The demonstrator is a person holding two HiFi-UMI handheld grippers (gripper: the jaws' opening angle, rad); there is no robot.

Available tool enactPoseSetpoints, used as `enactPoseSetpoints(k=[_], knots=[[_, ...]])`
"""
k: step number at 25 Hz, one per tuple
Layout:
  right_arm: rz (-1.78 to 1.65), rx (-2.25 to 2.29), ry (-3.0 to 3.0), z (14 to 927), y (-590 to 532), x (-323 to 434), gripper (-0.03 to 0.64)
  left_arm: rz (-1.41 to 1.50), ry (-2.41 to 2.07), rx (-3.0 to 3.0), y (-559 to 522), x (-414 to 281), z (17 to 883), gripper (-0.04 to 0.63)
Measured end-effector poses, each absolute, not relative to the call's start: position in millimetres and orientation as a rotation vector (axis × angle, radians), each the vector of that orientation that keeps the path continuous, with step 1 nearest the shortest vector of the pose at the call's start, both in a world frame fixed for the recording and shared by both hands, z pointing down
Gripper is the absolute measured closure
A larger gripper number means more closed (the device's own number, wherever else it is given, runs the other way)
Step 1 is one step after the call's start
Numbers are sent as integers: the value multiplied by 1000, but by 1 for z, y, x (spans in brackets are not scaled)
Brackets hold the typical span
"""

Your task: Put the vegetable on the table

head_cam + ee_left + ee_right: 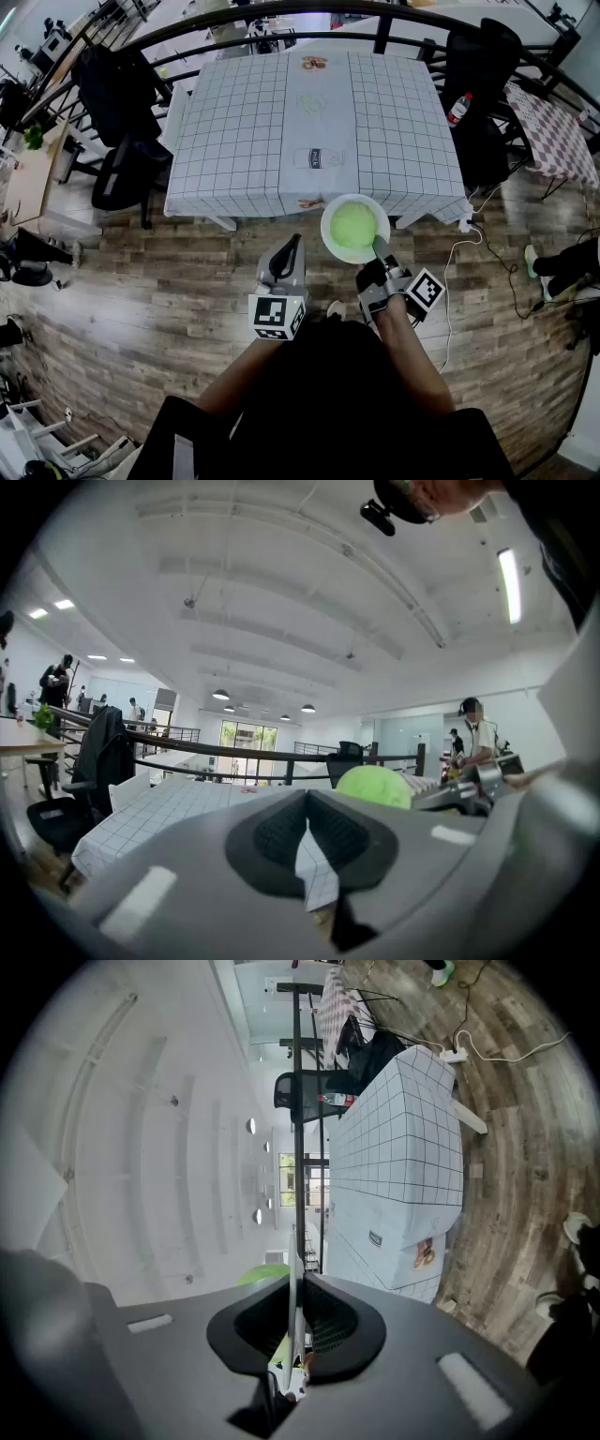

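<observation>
A round pale-green vegetable (352,225) lies on a white plate (330,217) held over the wooden floor, just in front of the table's near edge. My right gripper (380,251) is shut on the plate's near rim. In the right gripper view the plate (293,1269) runs edge-on between the pads of the right gripper (294,1312), with the vegetable (258,1274) to its left. My left gripper (292,242) hovers left of the plate, shut and empty. The left gripper view shows the left gripper (307,822) with its jaws together and the vegetable (373,785) to the right. The table (244,122) wears a white grid cloth.
Black chairs stand at the table's left (117,89) and right (483,56). A bottle (458,108) sits near the right chair, beside a second, checkered table (553,131). A power strip with a cable (466,225) lies on the floor. A black railing curves behind. A person (476,733) stands far off.
</observation>
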State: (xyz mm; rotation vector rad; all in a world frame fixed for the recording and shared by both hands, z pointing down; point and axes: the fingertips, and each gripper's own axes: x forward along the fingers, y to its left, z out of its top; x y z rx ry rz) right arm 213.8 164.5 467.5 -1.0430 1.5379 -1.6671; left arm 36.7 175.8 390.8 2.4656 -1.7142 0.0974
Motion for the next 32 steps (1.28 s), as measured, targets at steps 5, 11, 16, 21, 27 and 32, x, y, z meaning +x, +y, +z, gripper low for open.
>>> enactPoseSetpoints(k=[5,11,16,21,27,32], knots=[[-1659,-1027,1528,481,221,185,595,105,-1708,2481,233,14,405,586],[-1673,-1024,1511,484,215,190,589,115,-1714,2483,229,21,407,586],[-1673,-1019,1535,484,210,201,591,103,-1757,2458,227,26,405,586],[-1658,-997,1563,483,203,212,592,72,-1795,2403,227,31,401,586],[-1669,-981,1578,484,193,218,591,69,-1850,2349,229,31,405,586],[-1682,-946,1566,489,185,216,591,79,-1862,2329,217,25,411,586]])
